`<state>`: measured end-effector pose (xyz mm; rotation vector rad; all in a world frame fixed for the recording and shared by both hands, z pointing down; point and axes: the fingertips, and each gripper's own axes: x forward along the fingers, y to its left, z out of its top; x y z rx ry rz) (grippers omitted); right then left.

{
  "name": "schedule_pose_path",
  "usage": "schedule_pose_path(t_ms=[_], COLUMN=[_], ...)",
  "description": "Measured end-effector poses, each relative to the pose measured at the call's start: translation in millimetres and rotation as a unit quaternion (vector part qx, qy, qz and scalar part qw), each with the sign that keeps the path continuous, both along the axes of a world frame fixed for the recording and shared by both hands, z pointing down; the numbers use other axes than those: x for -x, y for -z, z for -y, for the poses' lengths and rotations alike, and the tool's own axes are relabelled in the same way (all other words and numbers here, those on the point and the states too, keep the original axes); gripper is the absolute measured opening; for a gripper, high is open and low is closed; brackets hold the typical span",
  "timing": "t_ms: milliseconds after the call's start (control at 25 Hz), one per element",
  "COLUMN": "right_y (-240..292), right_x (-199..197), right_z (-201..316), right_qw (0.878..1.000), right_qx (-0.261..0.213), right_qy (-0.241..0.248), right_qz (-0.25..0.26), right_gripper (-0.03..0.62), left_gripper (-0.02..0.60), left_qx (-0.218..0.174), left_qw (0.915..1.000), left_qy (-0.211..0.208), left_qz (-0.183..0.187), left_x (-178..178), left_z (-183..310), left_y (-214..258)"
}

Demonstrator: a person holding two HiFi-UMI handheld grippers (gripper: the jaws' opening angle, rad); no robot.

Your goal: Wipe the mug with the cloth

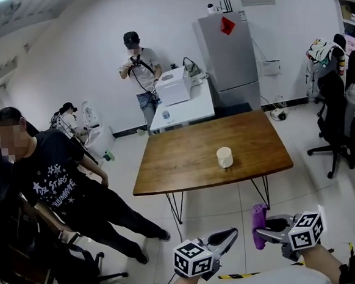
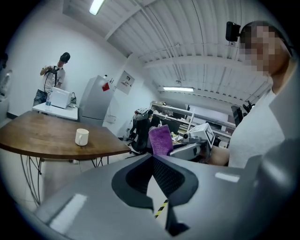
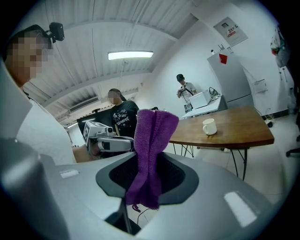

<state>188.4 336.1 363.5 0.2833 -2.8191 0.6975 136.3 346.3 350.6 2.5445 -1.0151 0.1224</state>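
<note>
A white mug (image 1: 225, 157) stands on the wooden table (image 1: 185, 162), right of its middle; it also shows as the mug (image 2: 81, 137) and the mug (image 3: 209, 126). My right gripper (image 1: 260, 233) is shut on a purple cloth (image 1: 259, 225), which sticks up past its jaws and hangs down, the cloth (image 3: 151, 154) filling the jaw gap. My left gripper (image 1: 233, 232) is shut with nothing in it, its tips (image 2: 153, 156) pressed together. Both grippers hover near my body, well short of the table, pointing toward each other. The purple cloth (image 2: 161, 139) shows beyond the left jaws.
A person in a black T-shirt (image 1: 46, 179) stands left of the table. Another person (image 1: 138, 68) stands at the back by a white desk (image 1: 184, 104) and a grey fridge (image 1: 229, 57). Office chairs (image 1: 338, 122) stand at the right. Striped floor tape (image 1: 237, 276) lies below the grippers.
</note>
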Motion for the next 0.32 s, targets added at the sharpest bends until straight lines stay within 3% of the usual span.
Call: schedule_pose_path(t_ms=[160,320], right_y=[6,8], right_x=[15,8], right_z=[-11,-30], right_qw=[1.0,1.0], right_qx=[0.006,0.004], right_qy=[0.0,-0.003], right_qz=[-0.005,-0.007], right_gripper=[0.127,0.127], left_gripper=[0.0,0.0], left_qx=[0.011,0.017], left_qw=[0.9999,0.9998], left_qy=[-0.003,0.001], left_qz=[0.003,0.009], left_x=[14,7], left_z=[-8,-26], left_y=[3,2])
